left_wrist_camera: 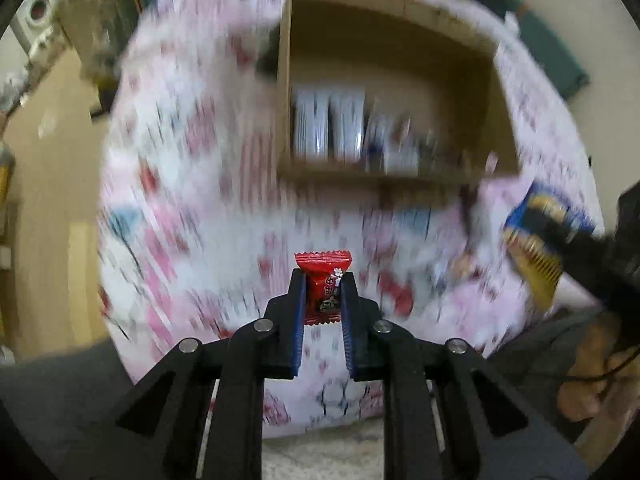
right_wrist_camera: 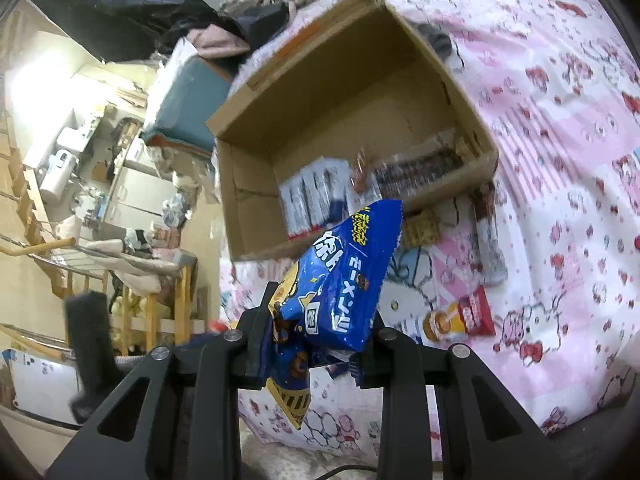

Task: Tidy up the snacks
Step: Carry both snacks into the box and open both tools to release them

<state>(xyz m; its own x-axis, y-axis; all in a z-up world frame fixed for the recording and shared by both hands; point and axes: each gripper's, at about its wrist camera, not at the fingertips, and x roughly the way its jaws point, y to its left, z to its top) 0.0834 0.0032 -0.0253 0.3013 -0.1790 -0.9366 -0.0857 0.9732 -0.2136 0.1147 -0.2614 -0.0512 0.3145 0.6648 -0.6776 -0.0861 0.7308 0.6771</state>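
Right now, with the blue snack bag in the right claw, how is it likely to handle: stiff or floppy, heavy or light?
The blue snack bag probably handles floppy: it creases where the right claw pinches it, and its lower end hangs limp below. It looks light, since a pinch at one part keeps it aloft. The glossy film may be slippery, so it could slide if swung toward the cardboard box.

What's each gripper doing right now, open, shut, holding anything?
Left gripper: shut on the red candy packet.
Right gripper: shut on the blue snack bag.
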